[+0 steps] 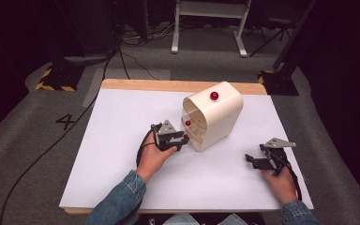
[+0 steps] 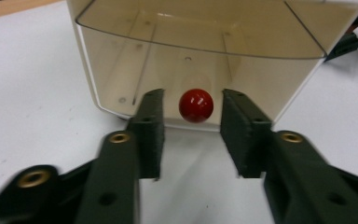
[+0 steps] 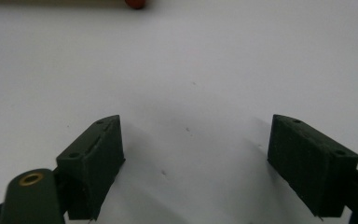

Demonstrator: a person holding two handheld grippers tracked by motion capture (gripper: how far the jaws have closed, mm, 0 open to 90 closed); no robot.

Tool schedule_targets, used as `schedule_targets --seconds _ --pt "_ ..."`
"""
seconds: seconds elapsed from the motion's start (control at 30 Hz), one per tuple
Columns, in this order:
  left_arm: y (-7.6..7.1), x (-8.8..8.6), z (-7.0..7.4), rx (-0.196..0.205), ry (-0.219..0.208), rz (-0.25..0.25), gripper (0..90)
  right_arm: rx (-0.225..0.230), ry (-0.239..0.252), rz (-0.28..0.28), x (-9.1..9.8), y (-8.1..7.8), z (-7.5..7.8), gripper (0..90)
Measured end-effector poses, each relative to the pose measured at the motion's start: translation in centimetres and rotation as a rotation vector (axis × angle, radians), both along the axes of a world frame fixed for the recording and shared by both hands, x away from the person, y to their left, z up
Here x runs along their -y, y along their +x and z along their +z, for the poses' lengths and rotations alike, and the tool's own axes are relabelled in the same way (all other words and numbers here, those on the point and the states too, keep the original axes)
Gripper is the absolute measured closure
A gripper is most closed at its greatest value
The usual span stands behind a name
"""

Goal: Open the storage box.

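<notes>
Left gripper, jaws spread and empty, faces the cream drawer cabinet head-on, its lowest red knob centred just ahead between them; right gripper lies open, well off.

Black numeral "4" on grey floor left of table

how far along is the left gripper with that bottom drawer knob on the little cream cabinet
Done: the left gripper has lined up on the cream cabinet, its open jaws either side of the bottom drawer's red knob. In hand: the approach; the pads are not yet touching the knob. Left: close on it and pull. The right gripper rests open on the white table, apart.
</notes>
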State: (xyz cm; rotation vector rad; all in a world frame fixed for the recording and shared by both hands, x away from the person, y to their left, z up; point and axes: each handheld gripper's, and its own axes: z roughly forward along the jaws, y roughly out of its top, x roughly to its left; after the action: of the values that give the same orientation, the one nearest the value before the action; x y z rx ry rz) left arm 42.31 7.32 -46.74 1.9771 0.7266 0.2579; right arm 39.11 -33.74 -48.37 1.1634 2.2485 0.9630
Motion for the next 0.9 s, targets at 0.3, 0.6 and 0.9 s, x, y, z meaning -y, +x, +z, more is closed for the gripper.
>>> schedule_targets --seconds 0.3,0.6,0.9 --pt "-0.1 0.2 0.3 0.007 0.03 0.004 73.7 -0.001 0.001 0.0 0.0 0.0 0.0 18.4" --pt "-1.0 -0.8 0.8 0.005 0.043 0.005 73.7 0.015 -0.012 -0.001 -0.1 -0.2 0.0 18.5" --pt "-3.0 -2.9 1.2 0.022 0.071 0.015 73.7 0.016 -0.013 -0.001 -0.1 -0.2 0.0 18.5"
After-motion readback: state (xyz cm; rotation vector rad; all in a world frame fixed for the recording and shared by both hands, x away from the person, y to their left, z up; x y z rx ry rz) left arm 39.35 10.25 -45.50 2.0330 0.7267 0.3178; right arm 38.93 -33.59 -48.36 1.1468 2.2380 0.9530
